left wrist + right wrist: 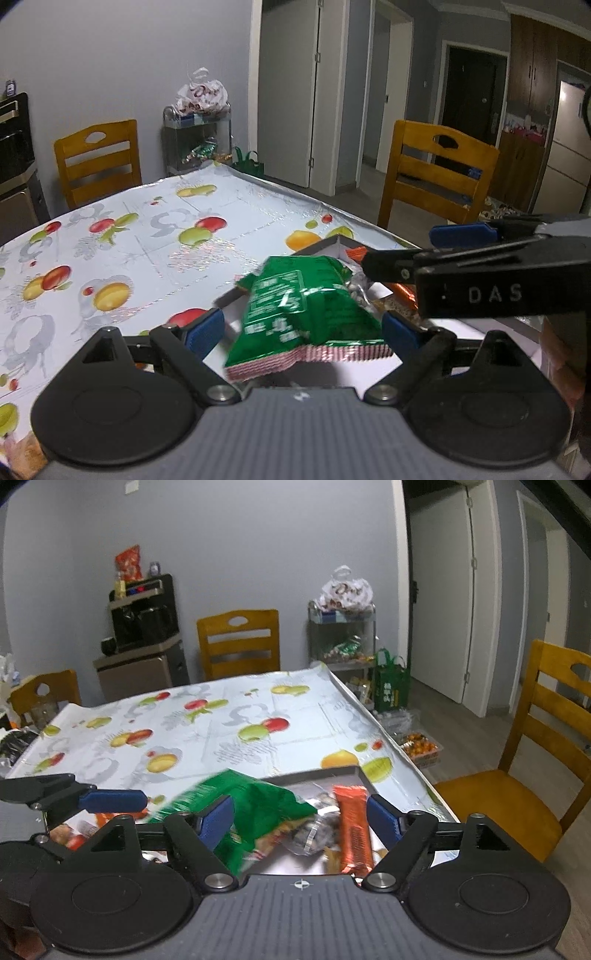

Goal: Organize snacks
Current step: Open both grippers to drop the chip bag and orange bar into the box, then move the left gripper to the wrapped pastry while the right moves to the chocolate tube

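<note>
Both grippers, left (303, 328) and right (301, 821), hold their fingers spread above the grey-rimmed snack tray (364, 777); the crinkled green foil packet (303, 306) lies loose atop the tray's heap and could slide over the rim.

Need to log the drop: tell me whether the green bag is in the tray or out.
In: the green bag lies over the tray on other snacks, no gripper pressing it.
</note>
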Available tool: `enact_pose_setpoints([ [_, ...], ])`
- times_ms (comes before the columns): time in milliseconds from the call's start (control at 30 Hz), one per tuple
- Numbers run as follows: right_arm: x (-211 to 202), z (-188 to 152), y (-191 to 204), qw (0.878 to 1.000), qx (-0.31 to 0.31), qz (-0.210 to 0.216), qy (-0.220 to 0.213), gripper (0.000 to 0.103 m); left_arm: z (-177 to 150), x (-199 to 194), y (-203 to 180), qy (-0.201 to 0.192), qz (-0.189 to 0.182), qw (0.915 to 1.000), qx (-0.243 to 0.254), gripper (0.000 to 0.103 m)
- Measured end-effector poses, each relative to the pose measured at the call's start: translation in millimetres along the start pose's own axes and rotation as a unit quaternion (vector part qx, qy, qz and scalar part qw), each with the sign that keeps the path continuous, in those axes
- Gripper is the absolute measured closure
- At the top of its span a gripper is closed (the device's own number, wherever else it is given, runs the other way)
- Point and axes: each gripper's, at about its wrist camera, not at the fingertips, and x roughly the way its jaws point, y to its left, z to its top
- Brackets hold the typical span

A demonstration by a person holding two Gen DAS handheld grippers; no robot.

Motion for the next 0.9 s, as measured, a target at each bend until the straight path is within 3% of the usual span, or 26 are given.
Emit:
enact_pose_setpoints([
  [300, -6.8, 7.3, 47.6, 0.999, -0.031, 0.041, -0.006, 0.019, -23.0, -58.1, 45.0, -0.012, 0.031, 0.9991, -0.027, 0.006],
  [567, -5.7, 8.6, 84.4, 0.996, -0.056, 0.071, 0.0, 0.019, -54.8, -110.3, 92.5, -0.023, 0.113, 0.9928, -0.031, 0.006],
  [900, -6.3, 3.4, 107.5, 0.993, -0.08, 0.088, 0.01, 0.019, -89.3, -138.7, 128.3, -0.003, 0.156, 0.9858, -0.063, 0.006],
])
